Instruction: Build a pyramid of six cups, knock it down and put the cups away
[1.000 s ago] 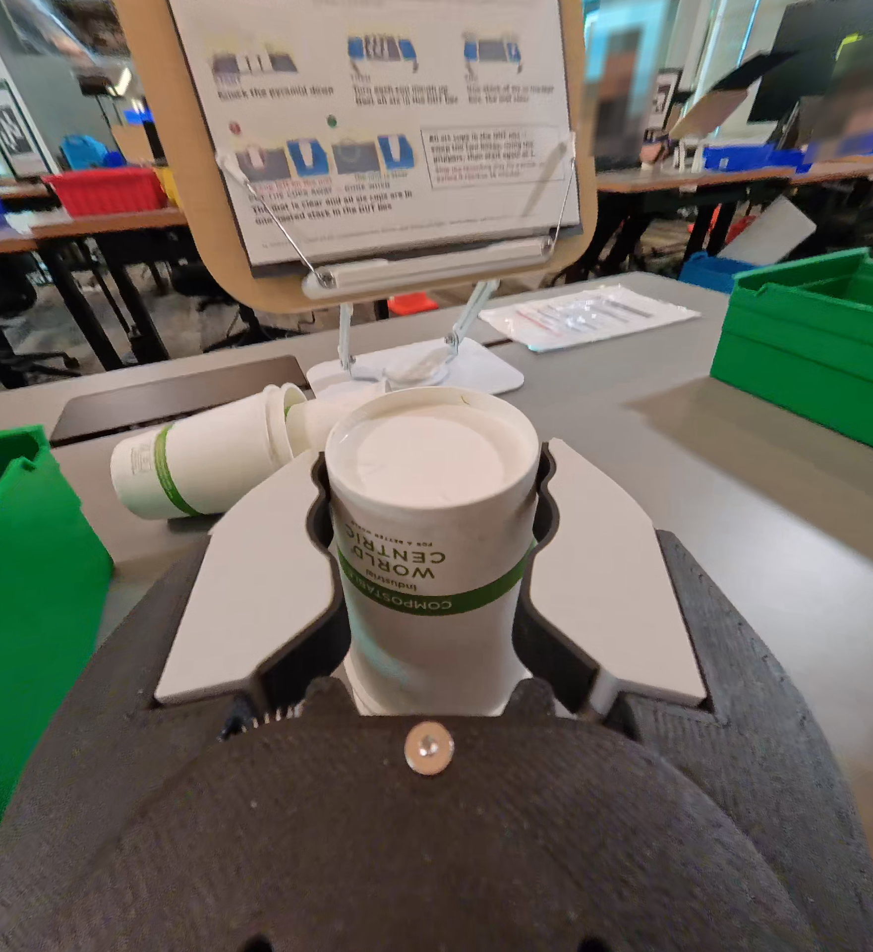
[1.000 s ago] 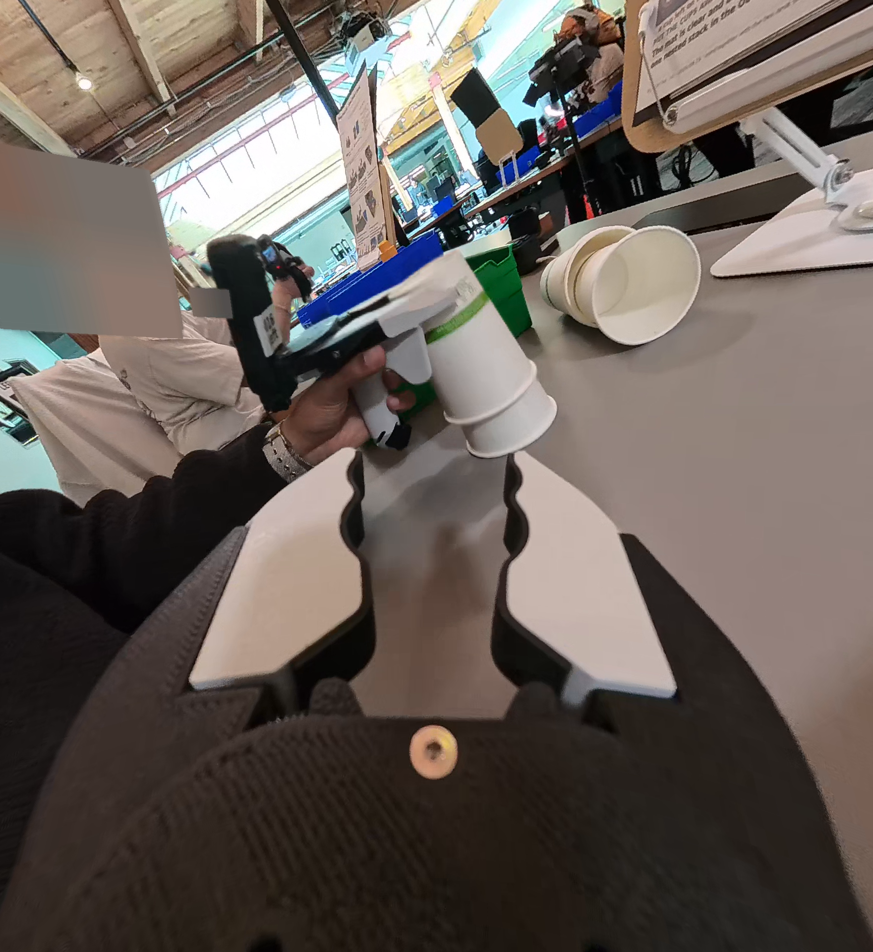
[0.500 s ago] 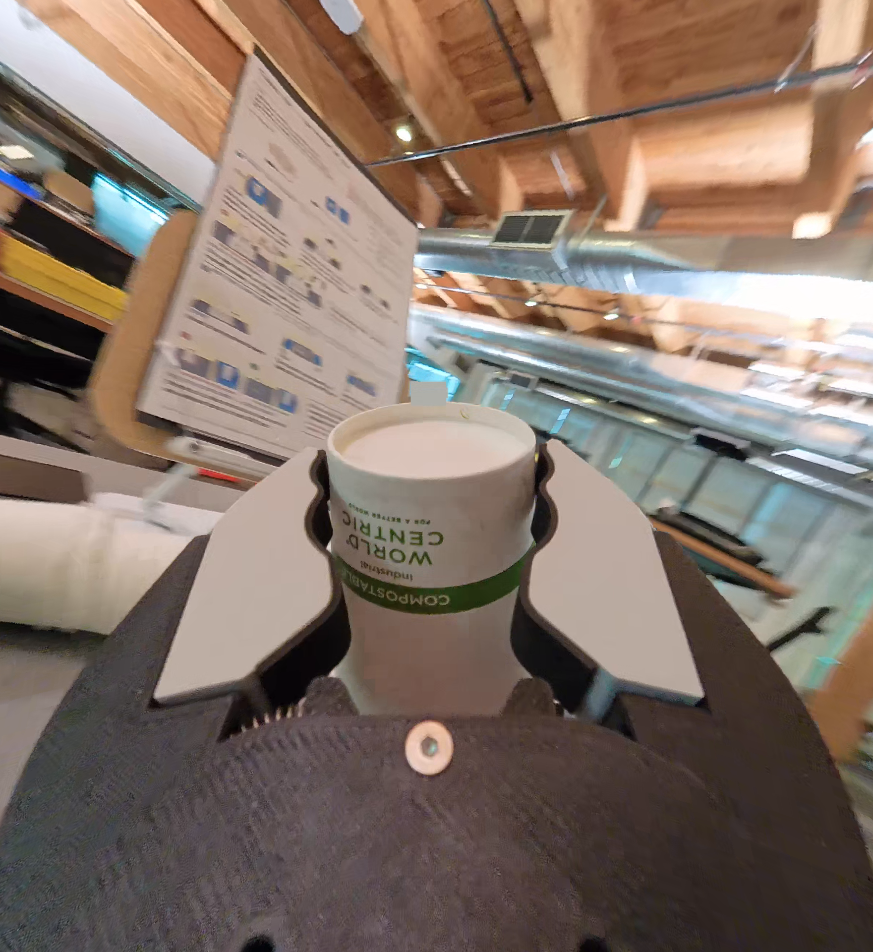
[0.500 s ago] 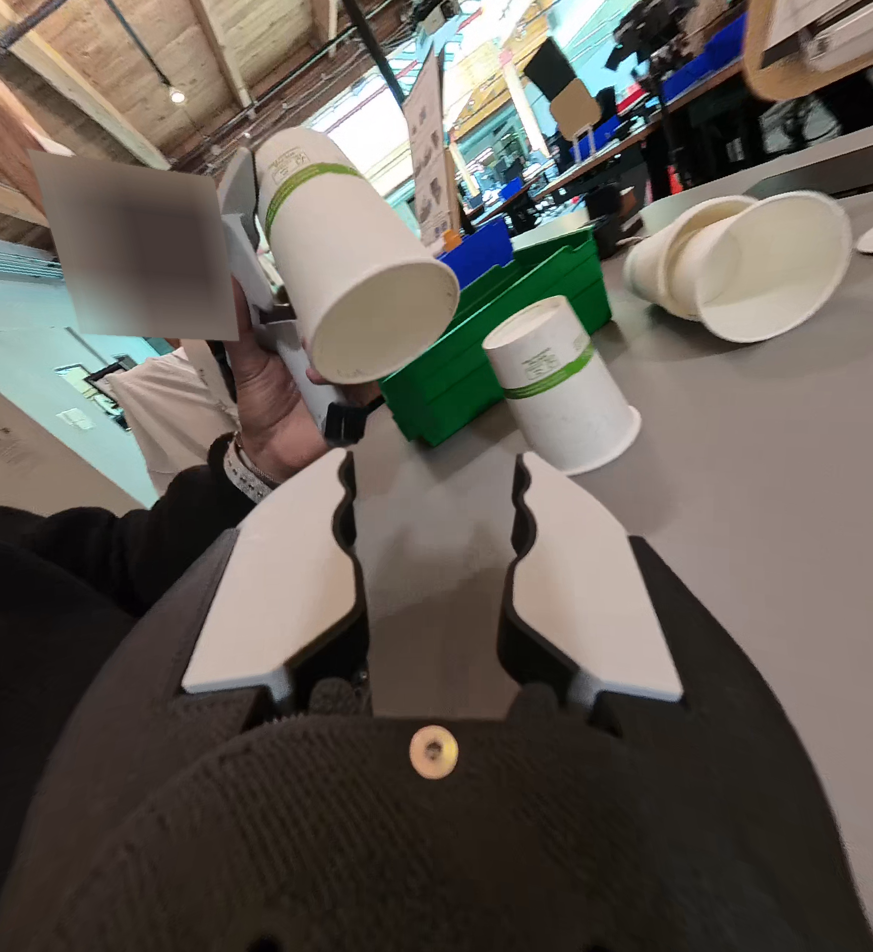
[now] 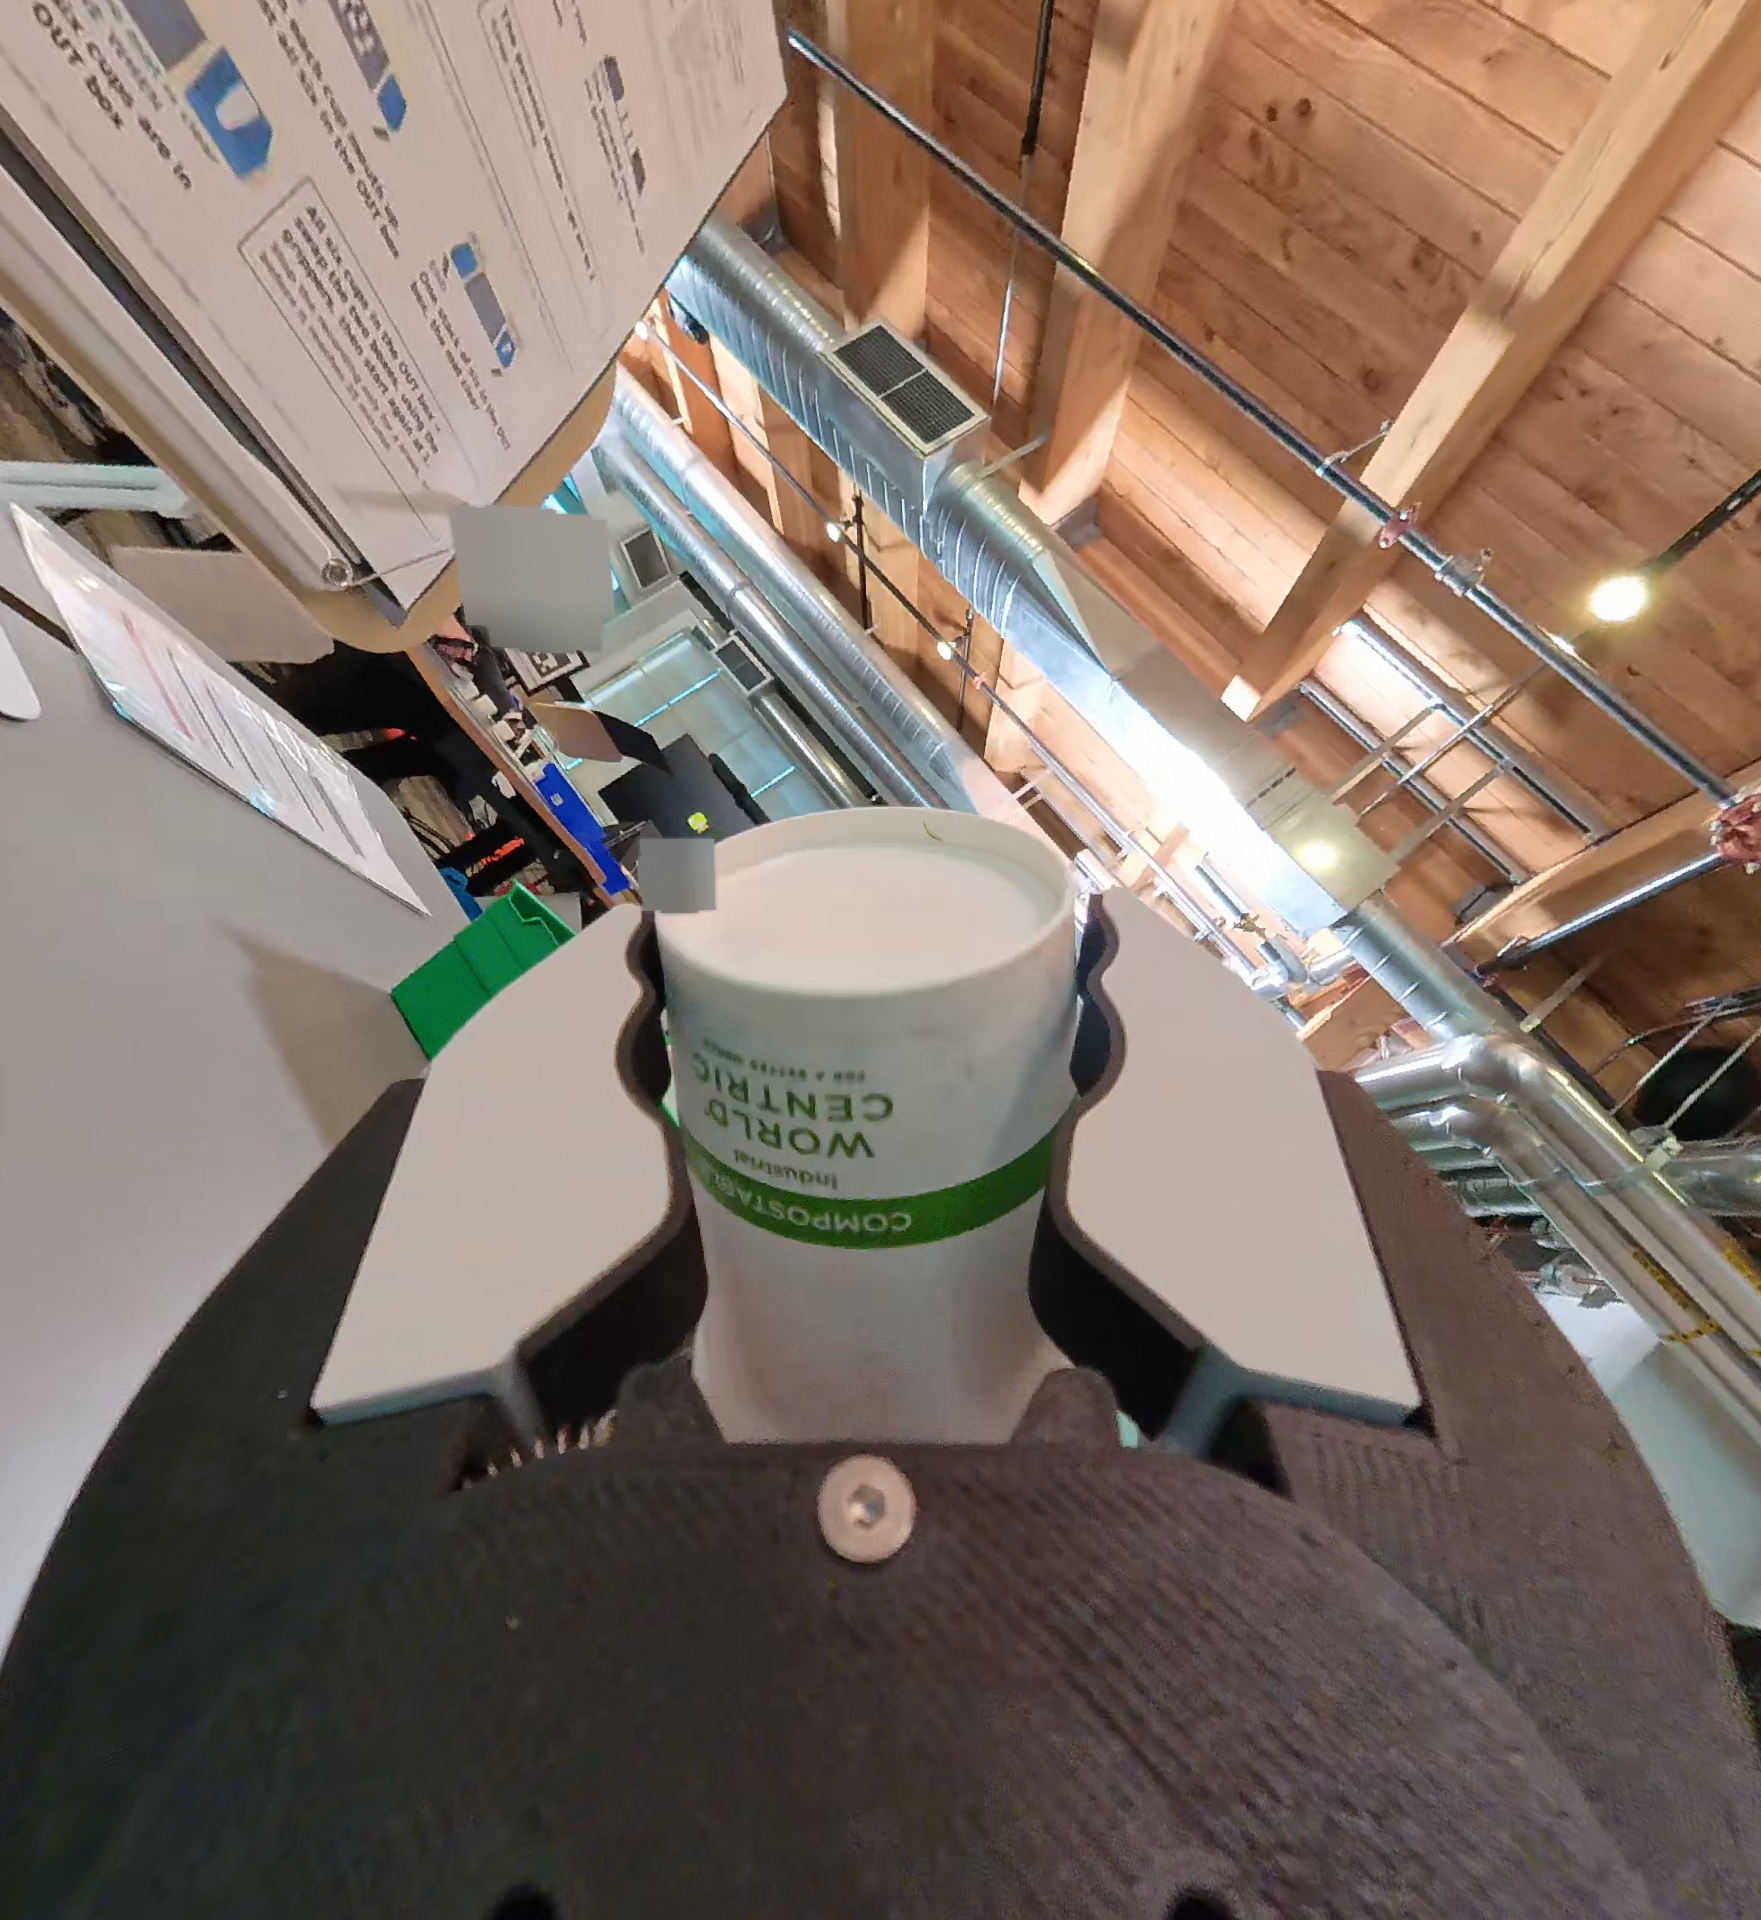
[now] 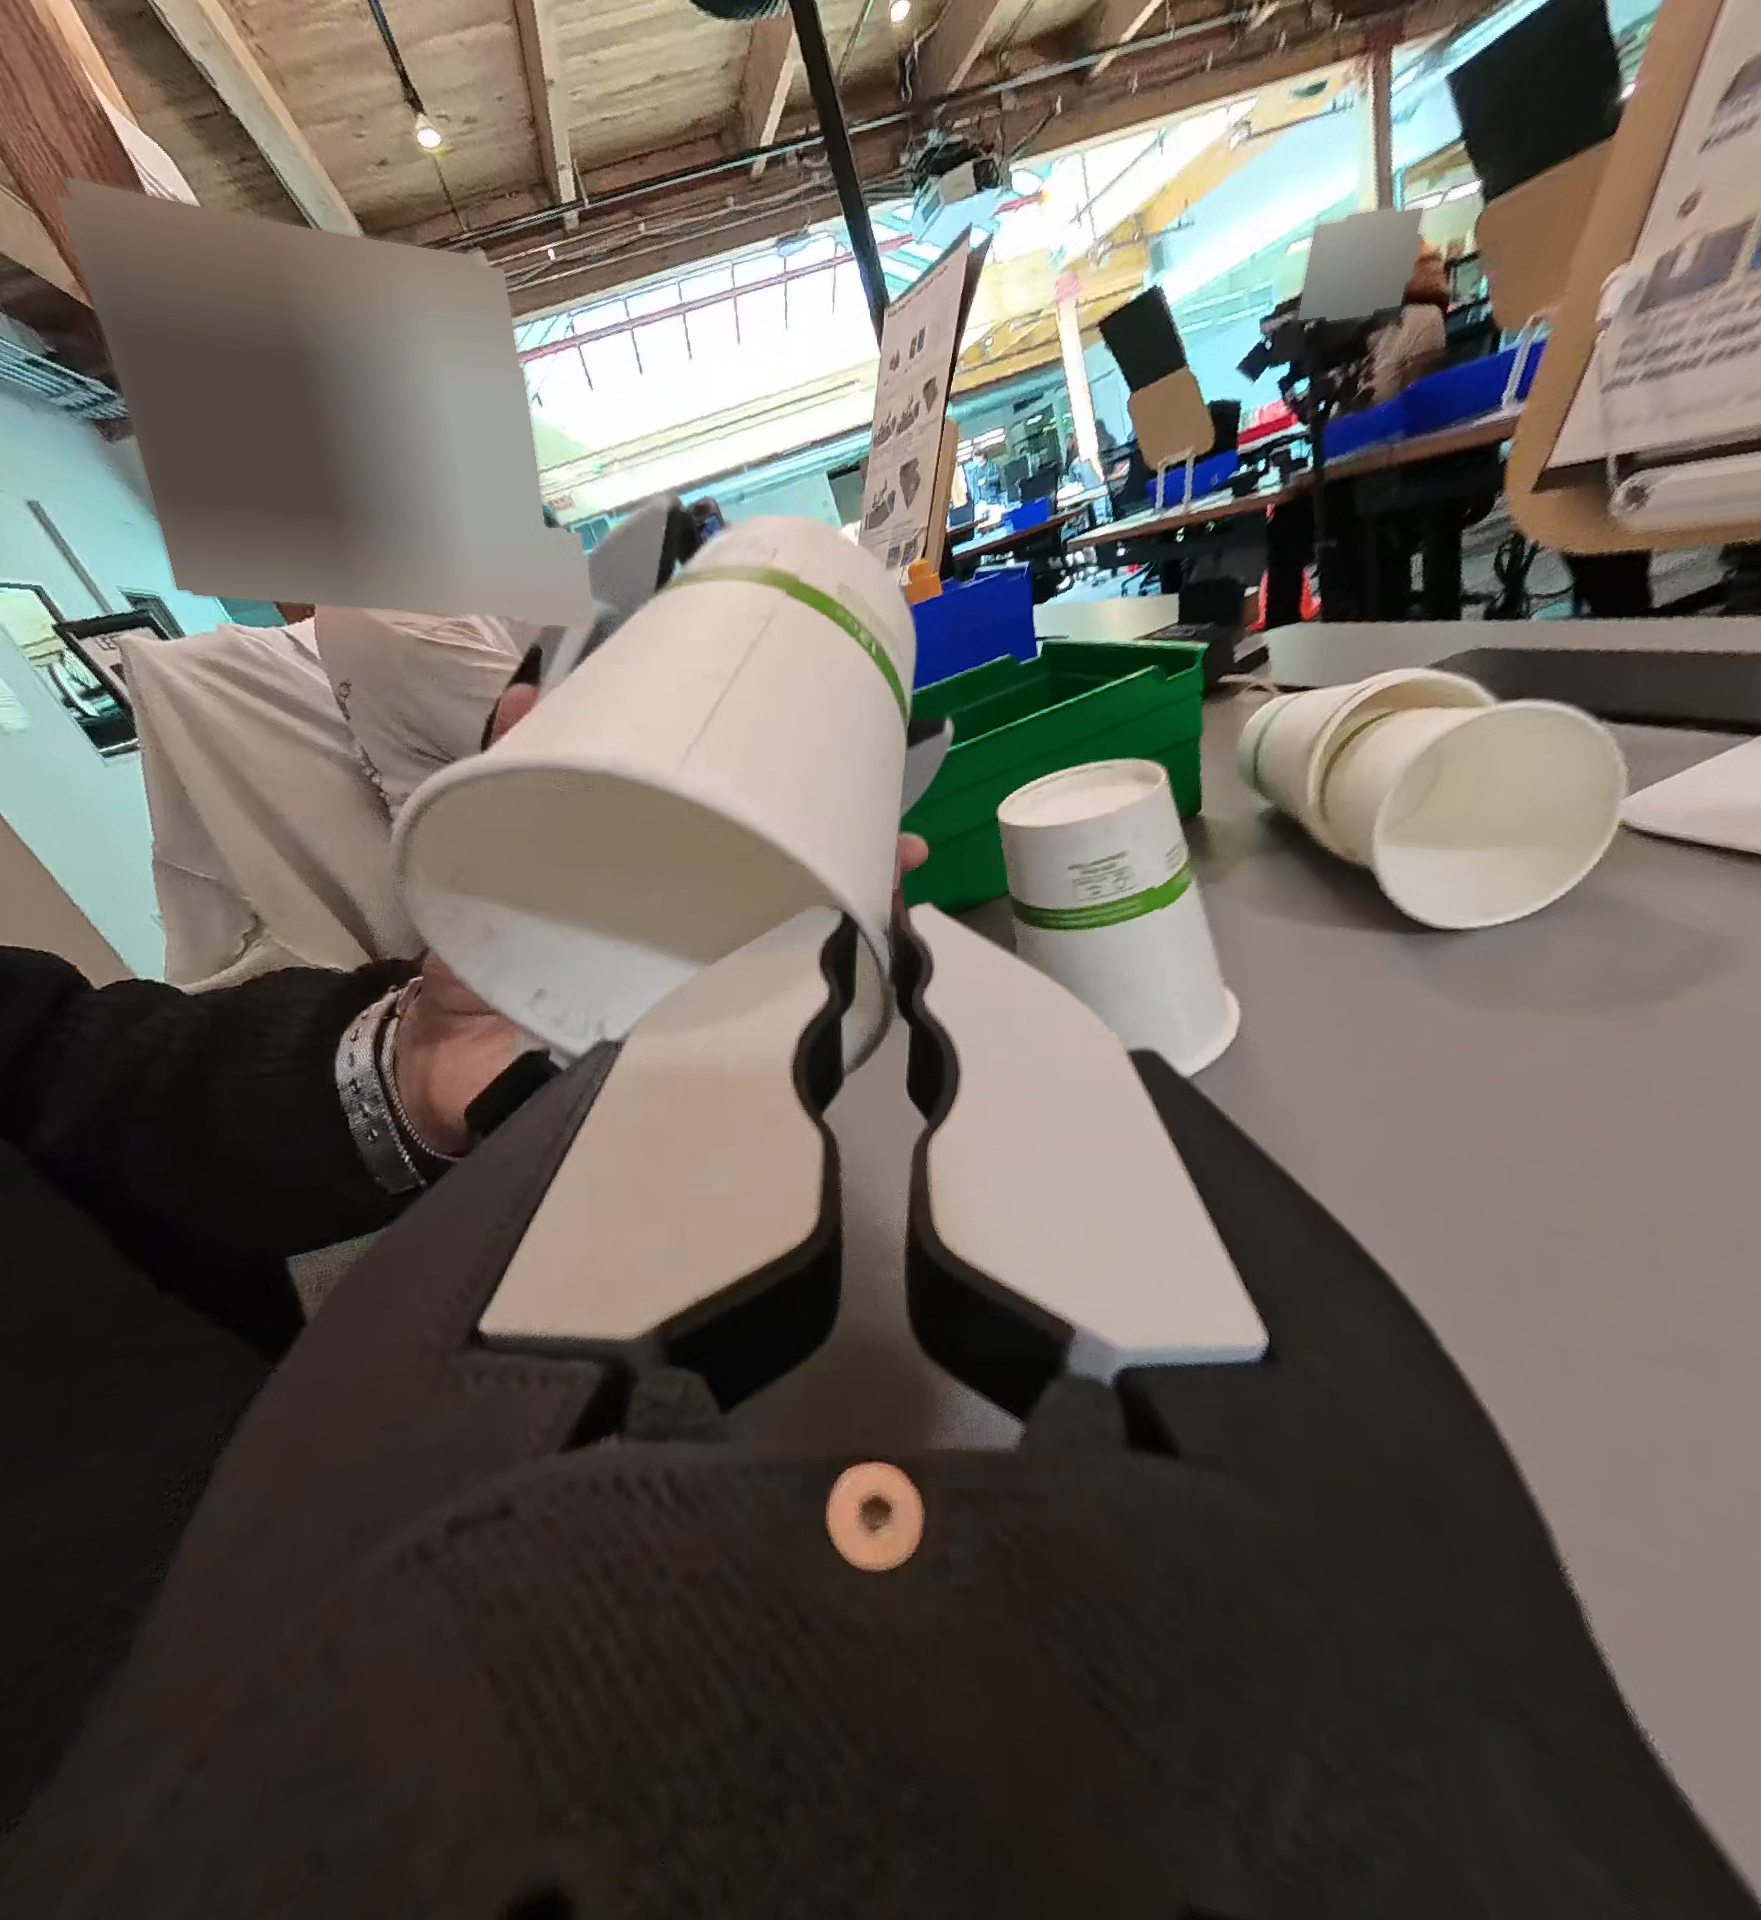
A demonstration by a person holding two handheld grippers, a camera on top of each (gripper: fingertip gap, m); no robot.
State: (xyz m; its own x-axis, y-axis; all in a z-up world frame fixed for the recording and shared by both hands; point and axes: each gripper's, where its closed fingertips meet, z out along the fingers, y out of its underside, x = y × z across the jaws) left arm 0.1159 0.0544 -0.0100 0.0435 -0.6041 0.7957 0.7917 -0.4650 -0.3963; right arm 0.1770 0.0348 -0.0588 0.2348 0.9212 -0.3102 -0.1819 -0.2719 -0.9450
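My left gripper (image 5: 865,920) is shut on a white paper cup with a green band (image 5: 871,1049), bottom end facing away, raised and pointing toward the wooden ceiling. In the right wrist view the same cup (image 6: 710,769) is tilted in the air with its open mouth facing the camera. My right gripper (image 6: 871,935) is nearly closed, its fingertips pinching the lower rim of that cup. A second cup (image 6: 1104,894) stands upside down on the grey table (image 6: 1478,1143) just right of the fingers. A nested stack of cups (image 6: 1427,800) lies on its side farther right.
A green bin (image 6: 1063,717) sits behind the upside-down cup at the table's left side. An instruction board on a stand (image 6: 1707,312) is at the far right; it also shows in the left wrist view (image 5: 336,208). A person's sleeve and hand are at the left.
The left gripper lifted the top cup off the one below and tilted it upward, leaving that cup upside down on the table. The right gripper moved in and closed on the lifted cup's rim.
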